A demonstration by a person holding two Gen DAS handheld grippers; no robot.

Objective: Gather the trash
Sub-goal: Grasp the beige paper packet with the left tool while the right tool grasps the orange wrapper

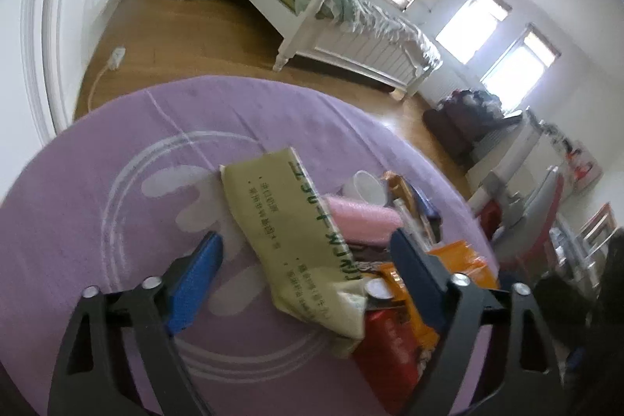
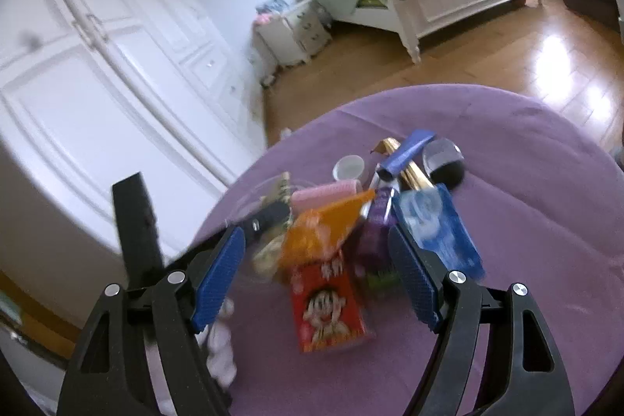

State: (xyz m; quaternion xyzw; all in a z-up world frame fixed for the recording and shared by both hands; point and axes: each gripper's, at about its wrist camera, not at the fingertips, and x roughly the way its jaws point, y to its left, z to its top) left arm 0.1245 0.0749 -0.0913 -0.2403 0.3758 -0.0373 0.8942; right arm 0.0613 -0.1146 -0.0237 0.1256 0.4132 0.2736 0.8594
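Reaching into the trash pile (image 2: 351, 229) with both grippers' jaws wide and empty, the red carton (image 2: 329, 303) beside it could be knocked off the surface (image 2: 526, 221).

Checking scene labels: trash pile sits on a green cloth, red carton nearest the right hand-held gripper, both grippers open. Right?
One error: the cloth is purple, not green, as the right wrist view shows. The rest holds: the red carton lies nearest the right hand-held gripper, and it and the left hand-held gripper are both open.
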